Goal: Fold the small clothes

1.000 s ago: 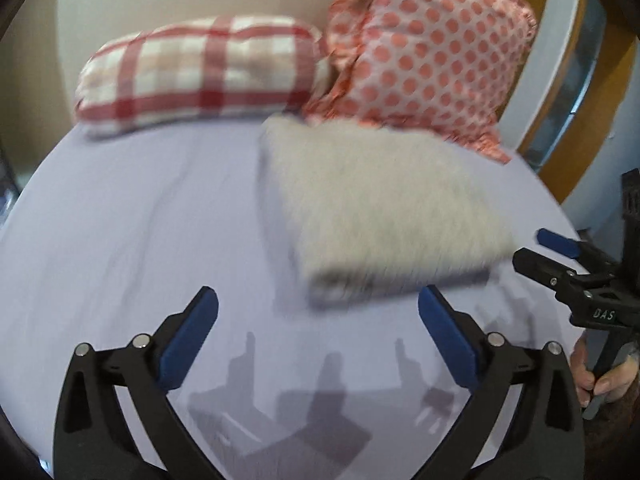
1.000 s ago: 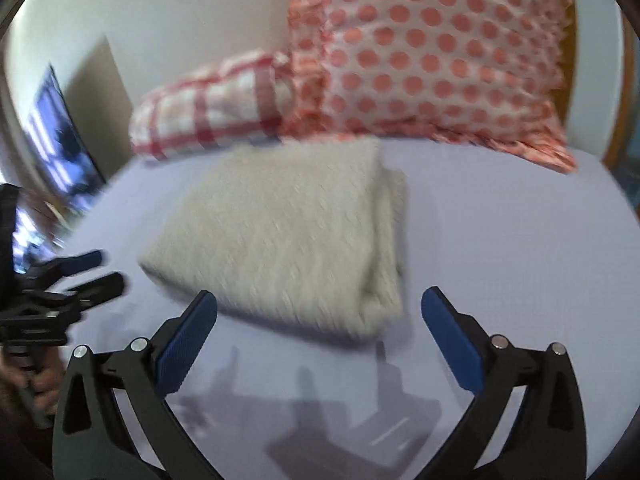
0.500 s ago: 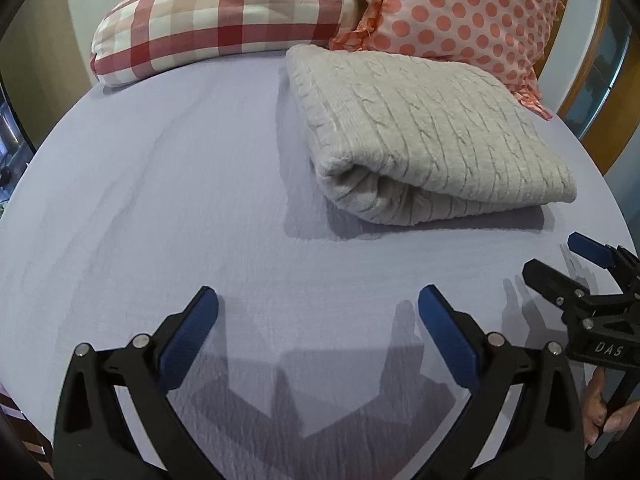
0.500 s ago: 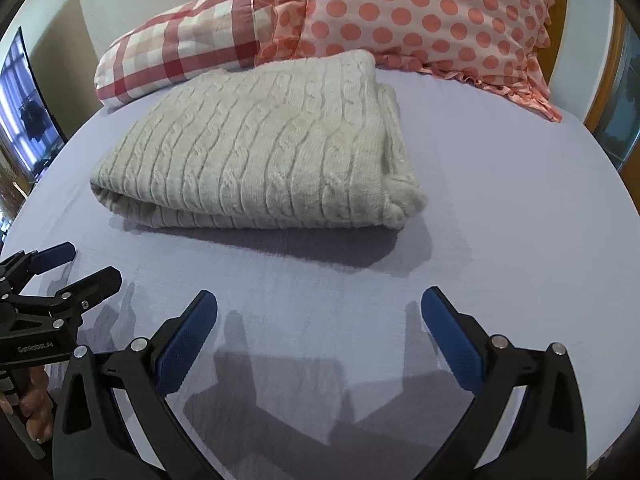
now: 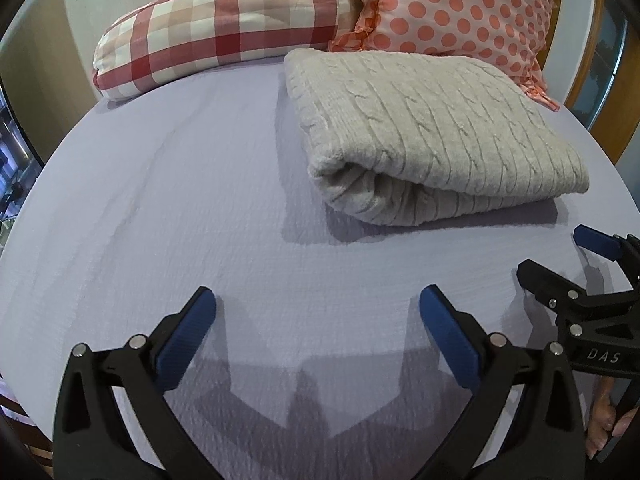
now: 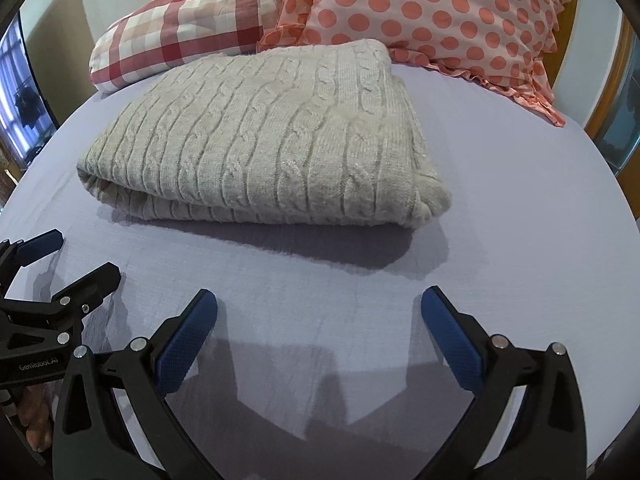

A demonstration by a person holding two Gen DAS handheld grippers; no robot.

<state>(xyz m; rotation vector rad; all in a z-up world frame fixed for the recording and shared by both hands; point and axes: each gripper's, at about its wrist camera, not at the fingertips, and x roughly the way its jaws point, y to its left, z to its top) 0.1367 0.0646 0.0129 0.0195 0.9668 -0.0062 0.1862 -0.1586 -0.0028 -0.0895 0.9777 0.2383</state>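
Cream cable-knit sweater [image 5: 432, 128] [image 6: 272, 136] is lying folded flat into a thick rectangle on lilac bedsheet [image 5: 160, 200], far edge touching the pillows [image 5: 224, 20], nothing gripping it.

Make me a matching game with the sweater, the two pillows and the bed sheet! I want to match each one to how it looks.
Things:
1. sweater
2. left pillow
3. right pillow
4. bed sheet

Looks:
A. plain lilac
B. pink with orange-red dots
C. cream cable knit, folded
D. red and white checks

Pairs: 1-C, 2-D, 3-B, 4-A
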